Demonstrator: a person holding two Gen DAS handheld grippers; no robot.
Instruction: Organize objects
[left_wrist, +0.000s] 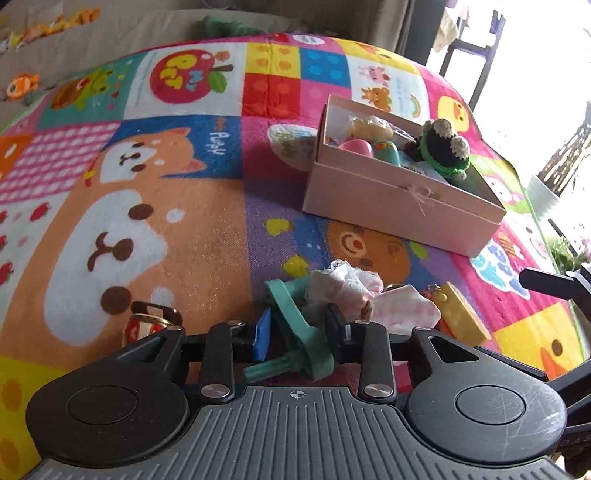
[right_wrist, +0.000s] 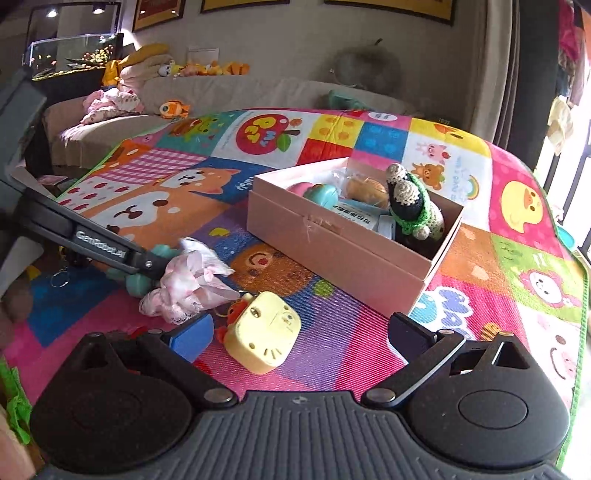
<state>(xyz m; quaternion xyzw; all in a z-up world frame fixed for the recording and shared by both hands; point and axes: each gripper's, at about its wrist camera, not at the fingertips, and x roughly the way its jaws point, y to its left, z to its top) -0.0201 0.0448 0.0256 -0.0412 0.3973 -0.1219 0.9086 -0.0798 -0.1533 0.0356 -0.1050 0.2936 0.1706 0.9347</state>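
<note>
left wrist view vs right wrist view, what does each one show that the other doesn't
Only the left wrist view shows the left gripper shut on a teal plastic toy, plus a red and gold metal trinket on the mat.

Only the right wrist view shows the open, empty right gripper and a glass fish tank in the background.

Both show the pink cardboard box of toys, the crocheted green and black doll, the yellow square keychain toy, and the pink frilly cloth.

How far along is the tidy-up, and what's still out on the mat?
Done: the pink box already holds a crochet toy and other small items. In hand: the left gripper is shut on a teal toy. Left: the yellow keychain lies before the open right gripper, the frilly pink cloth beside it.
</note>
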